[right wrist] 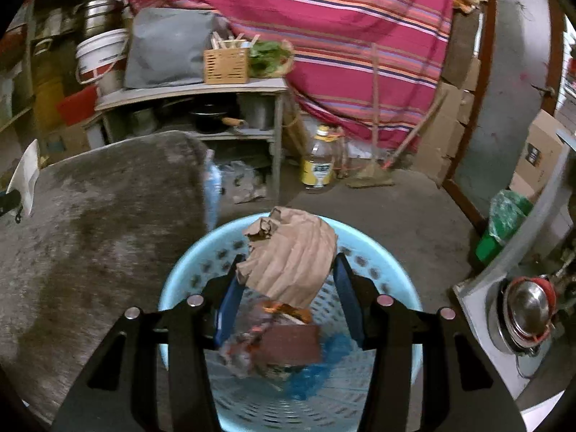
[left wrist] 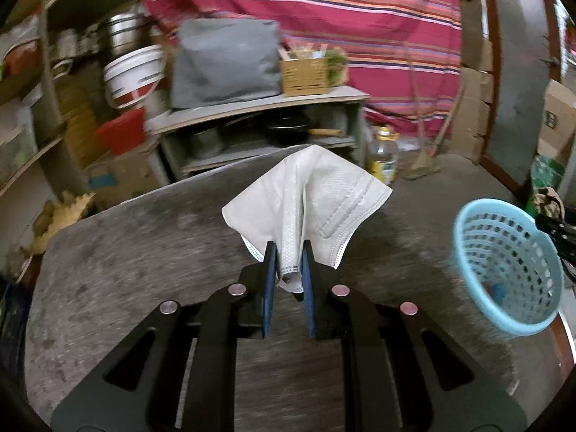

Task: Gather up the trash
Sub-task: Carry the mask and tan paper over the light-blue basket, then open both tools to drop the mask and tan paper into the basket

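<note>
My left gripper (left wrist: 289, 259) is shut on a white face mask (left wrist: 309, 201), which fans out above the grey table (left wrist: 144, 252). A light blue perforated basket (left wrist: 511, 270) stands at the table's right end, to the right of that gripper. In the right wrist view my right gripper (right wrist: 288, 270) is shut on a crumpled brown paper bag (right wrist: 291, 252), held directly over the same basket (right wrist: 180, 288). Inside the basket lie a brown box (right wrist: 291, 342), a blue wrapper (right wrist: 324, 360) and other scraps. The mask (right wrist: 25, 176) shows at the far left edge.
Behind the table stands a grey shelf unit (left wrist: 259, 108) with a grey bag, a wicker box and pans. A plastic bottle (right wrist: 318, 165) and a broom stand on the floor by a striped cloth (right wrist: 342, 36). A steel pot (right wrist: 529, 309) sits at right.
</note>
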